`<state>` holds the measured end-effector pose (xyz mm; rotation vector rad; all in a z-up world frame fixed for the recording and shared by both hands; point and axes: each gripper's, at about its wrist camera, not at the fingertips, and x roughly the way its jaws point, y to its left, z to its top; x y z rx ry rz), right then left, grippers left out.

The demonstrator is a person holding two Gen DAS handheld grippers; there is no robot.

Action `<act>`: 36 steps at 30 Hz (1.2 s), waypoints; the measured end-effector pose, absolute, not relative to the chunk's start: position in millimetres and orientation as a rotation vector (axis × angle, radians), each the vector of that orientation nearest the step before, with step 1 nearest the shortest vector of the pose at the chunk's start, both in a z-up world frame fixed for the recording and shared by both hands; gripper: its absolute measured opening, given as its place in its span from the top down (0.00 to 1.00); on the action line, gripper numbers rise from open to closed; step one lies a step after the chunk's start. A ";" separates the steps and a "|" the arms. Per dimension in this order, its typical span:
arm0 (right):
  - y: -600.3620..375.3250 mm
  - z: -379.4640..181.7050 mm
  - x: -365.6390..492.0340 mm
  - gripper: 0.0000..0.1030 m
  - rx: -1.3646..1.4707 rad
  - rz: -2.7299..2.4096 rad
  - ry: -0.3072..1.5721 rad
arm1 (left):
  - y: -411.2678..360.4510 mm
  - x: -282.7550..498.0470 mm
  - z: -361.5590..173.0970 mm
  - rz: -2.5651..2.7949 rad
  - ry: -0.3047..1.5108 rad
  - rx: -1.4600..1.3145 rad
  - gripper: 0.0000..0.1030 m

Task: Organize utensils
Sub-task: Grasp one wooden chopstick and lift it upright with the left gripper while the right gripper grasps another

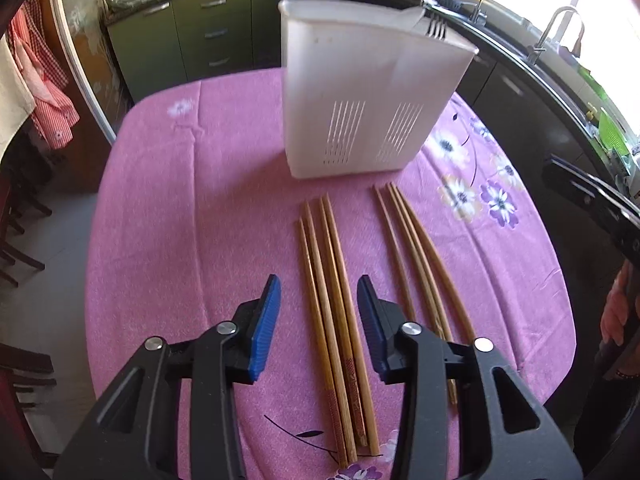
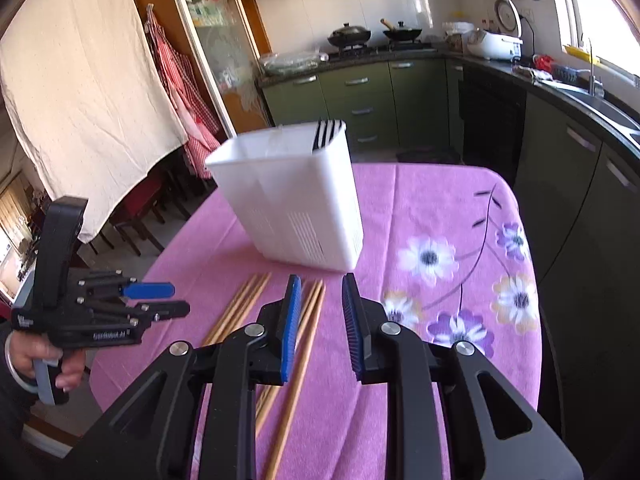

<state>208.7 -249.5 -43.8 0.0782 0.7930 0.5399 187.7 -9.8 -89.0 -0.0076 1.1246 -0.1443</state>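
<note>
A white slotted utensil holder (image 1: 360,92) stands on the pink tablecloth, with forks (image 1: 436,29) poking out of its far right corner. It also shows in the right wrist view (image 2: 296,204), as do the forks (image 2: 328,130). Two bundles of wooden chopsticks lie in front of it: a left bundle (image 1: 332,300) and a right bundle (image 1: 416,256). My left gripper (image 1: 318,292) is open, its jaws on either side of the left bundle, above it. My right gripper (image 2: 318,292) is open and empty, above the right bundle (image 2: 308,320). The left gripper (image 2: 160,300) shows at the left of the right wrist view.
The table (image 1: 168,208) has a rounded edge with chairs (image 2: 136,216) at its left. Green kitchen cabinets (image 2: 360,96) and a dark counter with a sink (image 1: 560,40) run behind and to the right. A white cloth (image 2: 80,92) hangs at left.
</note>
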 end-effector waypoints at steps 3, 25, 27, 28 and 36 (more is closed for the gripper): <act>-248.4 -68.6 198.1 0.79 0.069 0.545 0.853 | -7.2 195.8 -104.0 -0.129 1.184 -0.009 0.72; -242.9 -95.8 199.9 0.68 0.077 0.579 0.953 | -19.7 224.9 -144.0 -0.075 1.348 0.036 0.90; -241.3 -95.8 200.5 0.68 0.070 0.582 0.957 | -21.7 226.3 -144.1 -0.071 1.347 0.044 0.90; -239.9 -95.7 200.3 0.68 0.064 0.583 0.959 | -23.4 227.7 -144.4 -0.070 1.348 0.046 0.90; -227.8 -97.9 209.1 0.68 0.007 0.592 1.011 | -22.0 227.4 -143.0 -0.087 1.328 0.047 0.94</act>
